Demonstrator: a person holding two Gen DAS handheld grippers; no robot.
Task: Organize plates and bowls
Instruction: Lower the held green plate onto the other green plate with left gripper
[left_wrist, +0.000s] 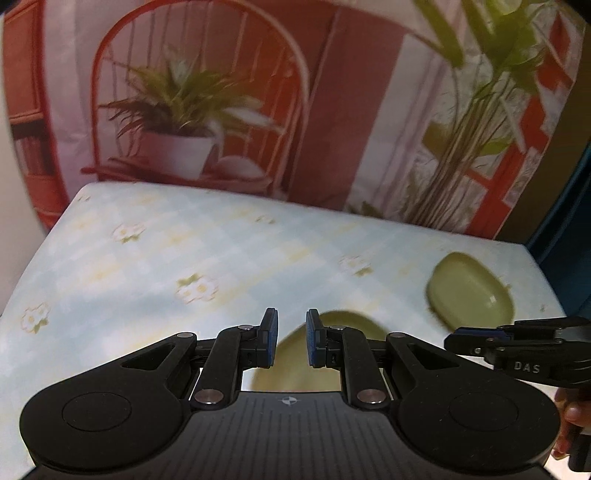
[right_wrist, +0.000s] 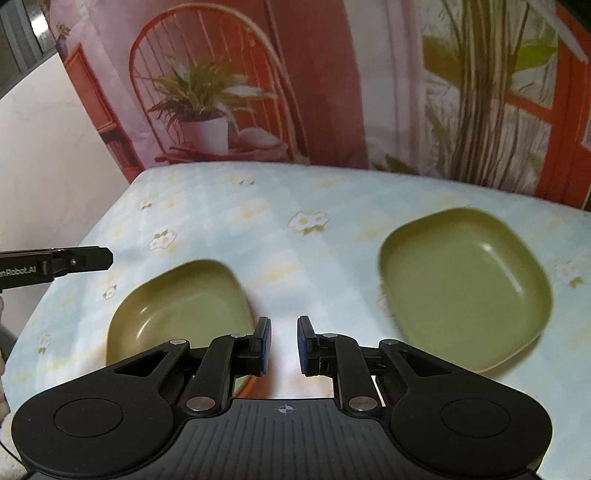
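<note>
Two green dishes with rounded corners sit on the table. In the right wrist view, the near dish (right_wrist: 177, 314) lies at about 8 o'clock and the far dish (right_wrist: 465, 291) at about 3 o'clock, well apart. Both look empty and shiny.

The table (right_wrist: 258, 221) has a pale blue checked cloth with little flowers. Behind it hangs a printed curtain (right_wrist: 332, 92) showing a red chair and potted plants.

The right gripper (right_wrist: 283, 345) hangs over the cloth between the dishes, its fingers a little apart and holding nothing. The left gripper (left_wrist: 291, 338) hangs over the near dish (left_wrist: 295, 365), fingers a little apart, holding nothing too.
</note>
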